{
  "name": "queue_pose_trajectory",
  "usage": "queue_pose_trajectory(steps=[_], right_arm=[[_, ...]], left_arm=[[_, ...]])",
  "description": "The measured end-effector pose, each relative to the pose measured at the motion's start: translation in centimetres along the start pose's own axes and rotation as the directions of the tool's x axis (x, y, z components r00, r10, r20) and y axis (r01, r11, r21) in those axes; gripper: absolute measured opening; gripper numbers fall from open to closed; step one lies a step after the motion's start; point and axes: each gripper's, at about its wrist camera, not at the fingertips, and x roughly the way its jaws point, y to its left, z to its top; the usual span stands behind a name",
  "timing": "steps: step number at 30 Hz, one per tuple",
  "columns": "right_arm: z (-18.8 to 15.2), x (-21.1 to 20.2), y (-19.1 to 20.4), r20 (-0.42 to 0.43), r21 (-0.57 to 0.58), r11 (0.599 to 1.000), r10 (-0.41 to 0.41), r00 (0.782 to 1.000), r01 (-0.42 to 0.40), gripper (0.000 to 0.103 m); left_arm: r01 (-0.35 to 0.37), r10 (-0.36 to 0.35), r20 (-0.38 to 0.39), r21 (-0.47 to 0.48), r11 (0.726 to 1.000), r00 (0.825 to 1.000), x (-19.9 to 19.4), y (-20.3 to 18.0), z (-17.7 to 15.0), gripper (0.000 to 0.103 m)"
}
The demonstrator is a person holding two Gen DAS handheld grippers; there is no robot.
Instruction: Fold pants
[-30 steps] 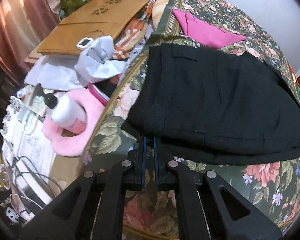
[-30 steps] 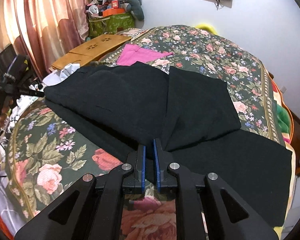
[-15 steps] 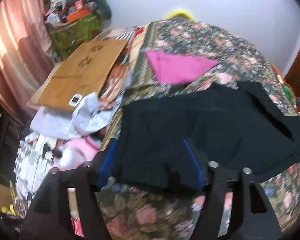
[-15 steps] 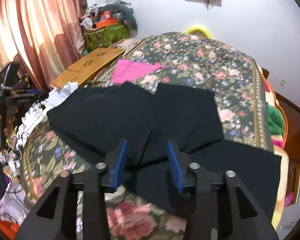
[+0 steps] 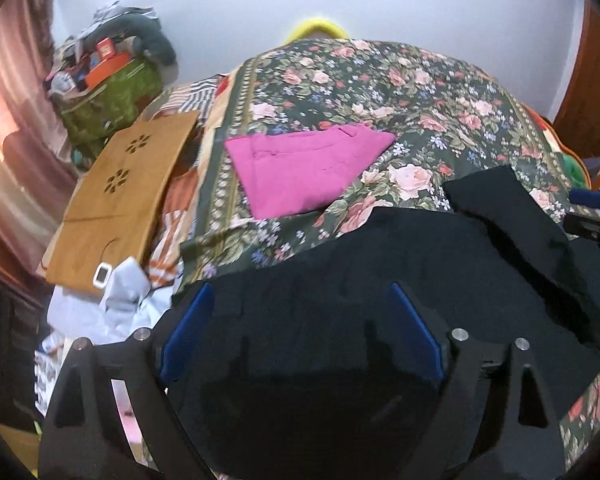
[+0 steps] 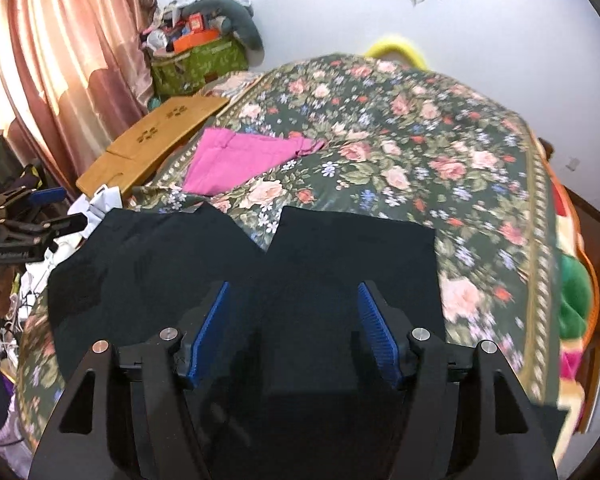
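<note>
Black pants (image 5: 380, 260) lie folded on the floral bedspread (image 5: 380, 92). In the right wrist view the pants (image 6: 340, 248) show two layered panels, one lapping over the other. My left gripper (image 5: 300, 320) hovers over the pants' left edge. Its jaws are opening wide, and the blue pads (image 5: 184, 332) touch nothing. My right gripper (image 6: 296, 320) hangs above the pants' middle. Its jaws are opening too, with only cloth lying below them. Each gripper shows in the other's view: the left gripper (image 6: 60, 208) at the far left, the right gripper (image 5: 588, 214) at the far right.
A folded pink garment (image 5: 304, 168) lies on the bed beyond the pants. A wooden lap table (image 5: 120, 192) and white papers (image 5: 120, 296) sit off the bed's left side. A green bag (image 6: 200, 64) stands by the curtain (image 6: 40, 60). A yellow object (image 6: 396, 48) is at the wall.
Both grippers were shut on the near edge of the pants and have let go. Their jaws have spread, and both have drawn back and risen, so more of the bed shows.
</note>
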Motion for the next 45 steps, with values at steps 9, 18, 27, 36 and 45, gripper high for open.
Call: queue_pose_trajectory(steps=[9,18,27,36,45], right_arm=[[3.5,8.8,-0.1,-0.154,-0.011,0.999,0.048,0.987,-0.05,0.061],[2.6,12.1,0.4,-0.184,-0.079,0.997,-0.022,0.983,0.007,0.036],[2.3,9.6,0.4,-0.139,-0.122,0.991,-0.073,0.988,0.056,0.007],[1.5,-2.9,-4.1,0.073,0.021,0.997,-0.074,0.995,0.073,0.007],[-3.2,-14.3,-8.7,0.196,0.128,0.983,-0.157,0.968,0.133,0.007]], left_arm=[[-0.007,0.008,-0.054,0.027,1.0,0.999,5.5,-1.4,1.9,0.089],[-0.004,0.007,-0.1,0.026,1.0,0.995,7.9,-1.8,1.5,0.089],[0.023,-0.018,-0.116,0.042,0.999,0.993,6.2,-3.6,1.1,0.089],[0.08,-0.066,-0.116,0.122,0.989,0.991,2.9,-8.4,0.7,0.089],[0.179,-0.145,-0.175,0.201,0.963,0.974,1.4,-15.9,-0.4,0.089]])
